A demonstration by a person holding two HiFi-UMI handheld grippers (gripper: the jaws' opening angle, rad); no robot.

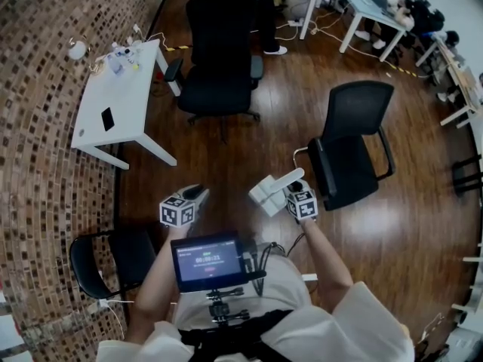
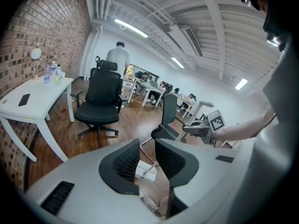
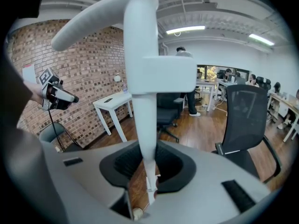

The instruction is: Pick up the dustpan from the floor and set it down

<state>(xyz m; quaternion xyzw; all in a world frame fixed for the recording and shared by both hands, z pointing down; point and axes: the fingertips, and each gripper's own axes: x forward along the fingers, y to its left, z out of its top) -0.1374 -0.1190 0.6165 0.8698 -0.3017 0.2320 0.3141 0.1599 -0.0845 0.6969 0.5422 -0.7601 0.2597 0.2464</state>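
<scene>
Between the right gripper's (image 3: 148, 167) jaws: dustpan (image 3: 140, 78) handle, clamped tight near its lower end. Pan is off the floor (image 1: 249, 153), sitting up and slightly left of that gripper.

Left gripper (image 2: 147, 155): jaws apart, nothing gripped, only floor showing through the gap. It hangs well to the left of the right one, not touching the pan.

Step, as I read it: pickup done, set-down pending. Pan is airborne with bare wood floor under and ahead of the right gripper.

Next move needs:
- lower straight down until the pan bottom meets the floor
- keep it clear of the chair on the right
- open the jaws only once the pan is supported, then back off along the handle

Counts:
- dustpans: 1
- grippers: 2
- black chairs: 3, one ahead of the left gripper (image 1: 219, 59), one just right of the right gripper (image 1: 351, 142), one behind-left (image 1: 106, 259)
- white table (image 1: 128, 81) nearby: 1, ahead-left
</scene>
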